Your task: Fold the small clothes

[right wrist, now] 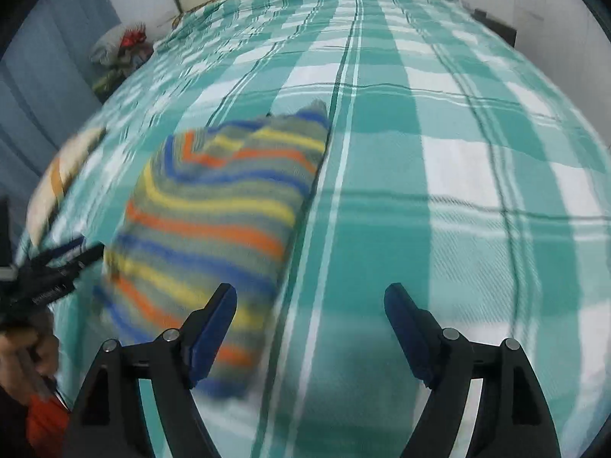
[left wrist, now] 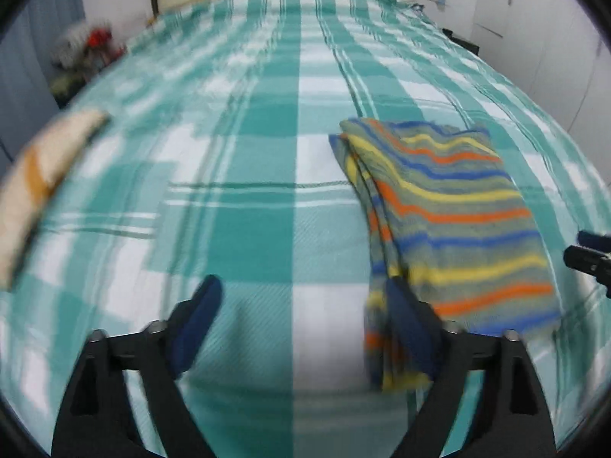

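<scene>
Lying folded: striped garment (left wrist: 454, 225), a flat bundle on the checked bedspread (left wrist: 259, 122), at about 2 o'clock from the left tool (left wrist: 301, 320)
Left tool: jaws wide, gripping nothing; right finger (left wrist: 408, 328) overlaps the garment's near edge
Right tool (right wrist: 309, 328): jaws wide, empty, garment (right wrist: 214, 221) at 10 o'clock
Cream cloth (left wrist: 42, 175): at 9 o'clock, blurred
Clothes pile (right wrist: 118, 49): beside the bed, at 11 o'clock
</scene>
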The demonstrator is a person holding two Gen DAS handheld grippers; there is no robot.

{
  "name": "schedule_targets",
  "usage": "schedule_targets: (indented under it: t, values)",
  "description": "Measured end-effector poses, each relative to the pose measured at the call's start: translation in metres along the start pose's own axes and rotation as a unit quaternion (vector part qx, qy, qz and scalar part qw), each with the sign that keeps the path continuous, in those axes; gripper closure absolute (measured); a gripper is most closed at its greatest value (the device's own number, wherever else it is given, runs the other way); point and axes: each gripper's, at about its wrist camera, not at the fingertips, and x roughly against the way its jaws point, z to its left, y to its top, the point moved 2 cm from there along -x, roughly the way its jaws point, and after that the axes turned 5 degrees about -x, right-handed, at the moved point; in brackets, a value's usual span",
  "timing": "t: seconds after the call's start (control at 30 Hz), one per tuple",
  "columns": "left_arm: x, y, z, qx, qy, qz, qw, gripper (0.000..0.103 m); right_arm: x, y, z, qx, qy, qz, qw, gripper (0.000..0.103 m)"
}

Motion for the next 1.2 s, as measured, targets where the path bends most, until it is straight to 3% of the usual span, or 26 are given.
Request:
schedule_targets:
  t: [0.1, 0.27, 0.33, 0.6, 0.9, 1.2]
  values:
    - [0.037, -0.007, -0.006, -0.014, 0.025, -0.030, 0.9991, 0.001, 0.025, -0.020, 0.014, 0.015, -0.019, -0.014, 1.000, 0.007]
    - [0.076, -0.017, -0.004, 0.003, 0.102, -0.027, 0.9944, 0.001, 0.067, -0.041, 0.041, 0.011, -0.063, -0.059, 0.996, 0.006]
    - [0.088, -0.025, -0.003, 0.009, 0.116, -0.028, 0.9928, 0.001, 0.083, -0.048, 0.051, 0.009, -0.075, -0.073, 0.994, 0.006]
    - [0.106, -0.043, -0.010, 0.021, 0.102, 0.007, 0.9945, 0.001, 0.121, -0.069, 0.077, 0.026, -0.098, -0.095, 0.990, 0.006]
    - [0.125, -0.043, -0.021, 0.044, 0.019, 0.023, 0.9986, 0.001, 0.142, -0.082, 0.076, 0.015, -0.125, -0.082, 0.989, 0.006]
    - [0.132, -0.041, -0.037, 0.027, 0.013, 0.030, 0.9991, 0.001, 0.157, -0.083, 0.072, 0.004, -0.127, -0.073, 0.989, 0.006]
